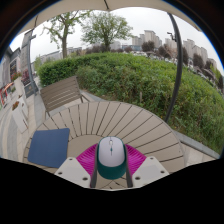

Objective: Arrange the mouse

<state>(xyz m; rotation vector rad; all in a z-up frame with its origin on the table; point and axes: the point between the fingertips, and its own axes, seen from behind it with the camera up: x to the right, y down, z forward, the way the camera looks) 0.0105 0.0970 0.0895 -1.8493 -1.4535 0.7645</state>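
Observation:
A computer mouse with a white top and dark green sides sits between my two fingers, its scroll wheel pointing away from me. Both magenta pads press against its sides, so my gripper is shut on it and holds it above a round slatted wooden table. A dark blue mouse mat lies flat on the table, ahead of the fingers and to the left.
A wooden bench stands beyond the table on the left. A low green hedge and a dark pole stand beyond the table's far edge, with trees and buildings behind.

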